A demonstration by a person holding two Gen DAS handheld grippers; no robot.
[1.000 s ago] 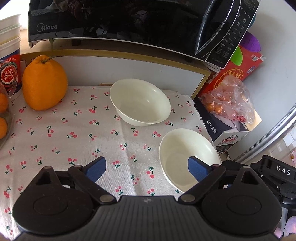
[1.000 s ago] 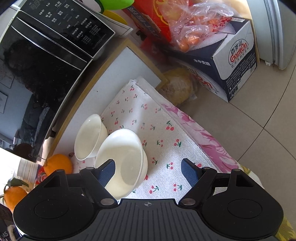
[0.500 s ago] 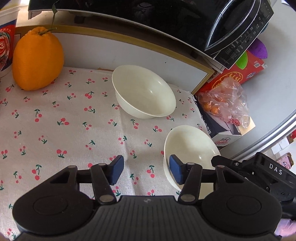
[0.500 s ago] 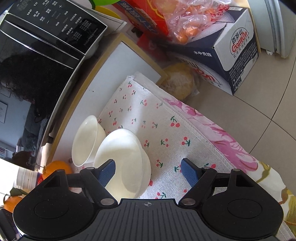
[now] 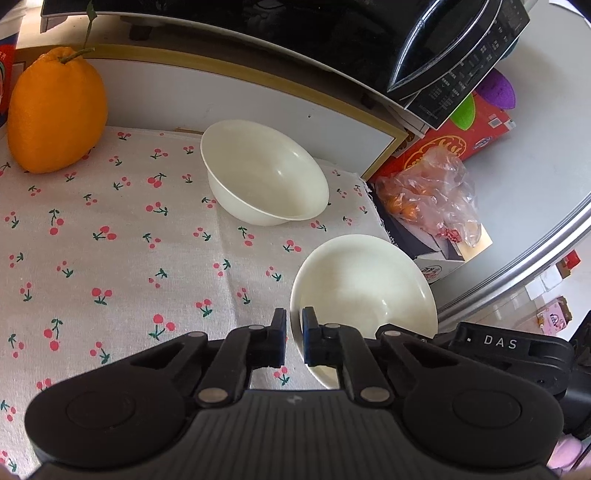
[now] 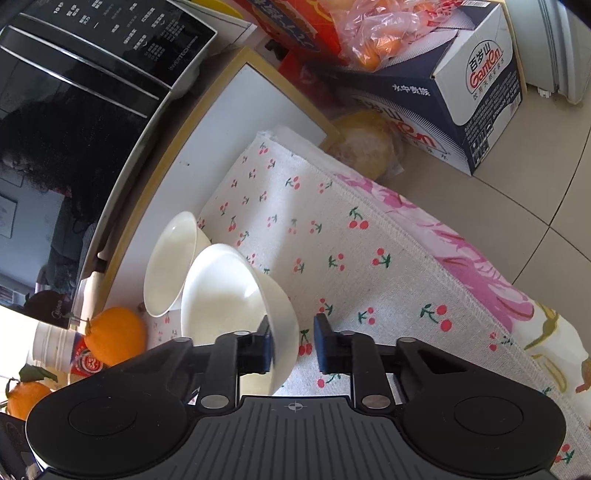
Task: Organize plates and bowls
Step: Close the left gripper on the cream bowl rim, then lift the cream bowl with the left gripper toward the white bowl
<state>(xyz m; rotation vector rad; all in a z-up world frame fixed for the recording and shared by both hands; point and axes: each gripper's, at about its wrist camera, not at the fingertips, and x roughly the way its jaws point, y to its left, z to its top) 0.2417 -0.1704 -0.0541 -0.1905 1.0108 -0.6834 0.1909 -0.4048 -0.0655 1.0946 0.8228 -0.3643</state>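
Both grippers have just been closing on the near bowl, which sits at the right edge of the cherry-print cloth. The left gripper is clamped on its near rim, one finger inside and one outside. The right gripper also straddles the wall, though its outer finger appears to stand off it. The far bowl rests near the cloth's back edge, under the microwave. Judgement: lift level with both hands, keep the rim from twisting, then nest it squarely into the far bowl.
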